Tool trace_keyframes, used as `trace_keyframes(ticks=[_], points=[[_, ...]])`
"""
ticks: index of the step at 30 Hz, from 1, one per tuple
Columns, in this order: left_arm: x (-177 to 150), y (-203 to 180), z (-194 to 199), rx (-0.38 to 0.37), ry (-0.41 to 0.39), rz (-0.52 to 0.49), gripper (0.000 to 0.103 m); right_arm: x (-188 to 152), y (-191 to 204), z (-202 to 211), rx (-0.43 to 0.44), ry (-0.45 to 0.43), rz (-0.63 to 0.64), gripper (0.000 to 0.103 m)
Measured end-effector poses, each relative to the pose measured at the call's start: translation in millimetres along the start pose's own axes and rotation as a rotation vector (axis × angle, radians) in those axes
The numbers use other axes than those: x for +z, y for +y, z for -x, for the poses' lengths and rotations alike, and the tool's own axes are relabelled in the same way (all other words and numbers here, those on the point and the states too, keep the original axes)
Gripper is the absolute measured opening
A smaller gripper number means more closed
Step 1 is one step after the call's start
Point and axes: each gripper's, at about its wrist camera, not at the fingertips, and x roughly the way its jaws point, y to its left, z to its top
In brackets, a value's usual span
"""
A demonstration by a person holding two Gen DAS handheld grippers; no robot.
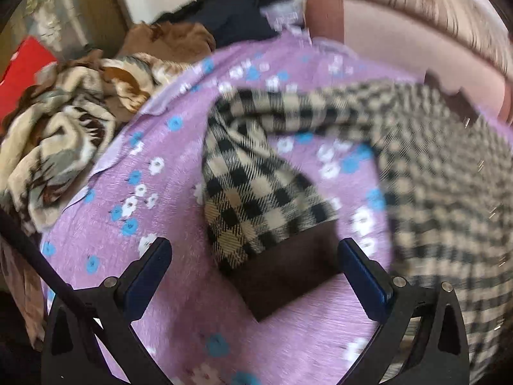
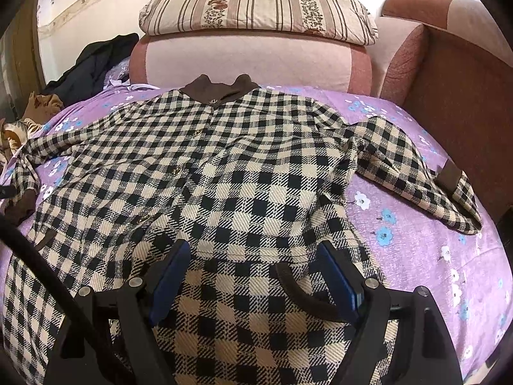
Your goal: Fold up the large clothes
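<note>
Left gripper [image 1: 255, 263]: jaws spread wide, black frame, blue flat pads. Between them, not clamped, lies the sleeve [image 1: 253, 192] end: a plain dark-brown cuff [image 1: 282, 272], smooth and squared at its corner. Sleeve runs from the cuff toward 12 o'clock, coarse woven check in black and cream, then bends toward 3 o'clock into the coat [image 1: 449, 176] body. This view is motion-blurred on the right.

Right gripper [image 2: 253, 269]: jaws likewise apart, holding nothing, poised over the coat's lower front. A dark-brown curved pocket trim [image 2: 304, 292] sits just inside the right pad. Coat [image 2: 224, 166] lies spread flat, front up, row of small metal buttons [image 2: 176, 170] down the placket, brown collar [image 2: 221, 91] at 12 o'clock. Other sleeve [image 2: 416, 166] lies folded at 2 o'clock, brown band near its end.

Under everything: purple sheet [image 2: 416, 240], slightly nubby, printed with blue and white flowers. At 12 o'clock a pink plush cushion [image 2: 250, 61] with a striped floral pillow [image 2: 256, 9] on top. At 9 to 10 o'clock in the left view, a heap of crumpled clothes [image 1: 64, 134], brown and cream pattern; dark garments [image 1: 237, 9] beyond.
</note>
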Motion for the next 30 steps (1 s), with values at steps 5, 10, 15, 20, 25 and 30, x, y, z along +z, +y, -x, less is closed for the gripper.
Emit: trace_keyframes(ticks=[5, 10, 15, 20, 25, 30], points=[[0, 9, -19, -0.058, 0.065, 0.027, 0.012, -3, 3, -3, -0.007, 0.006, 0.021, 0.085], [14, 37, 7, 0.073, -0.036, 0.049, 0.008, -3, -2, -6, -0.009, 0.014, 0.004, 0.085], [43, 91, 24, 0.244, -0.099, 0.121, 0.008, -1, -6, -9, -0.009, 0.020, -0.013, 0.085], [66, 137, 10, 0.298, -0.078, 0.202, 0.009, -3, -4, -14, -0.014, 0.030, -0.001, 0.085], [71, 161, -8, 0.300, -0.041, 0.315, 0.014, -4, -5, -15, -0.015, 0.030, 0.004, 0.085], [56, 154, 10, 0.232, -0.102, 0.349, 0.018, -2, -9, -14, -0.011, 0.024, -0.011, 0.085]])
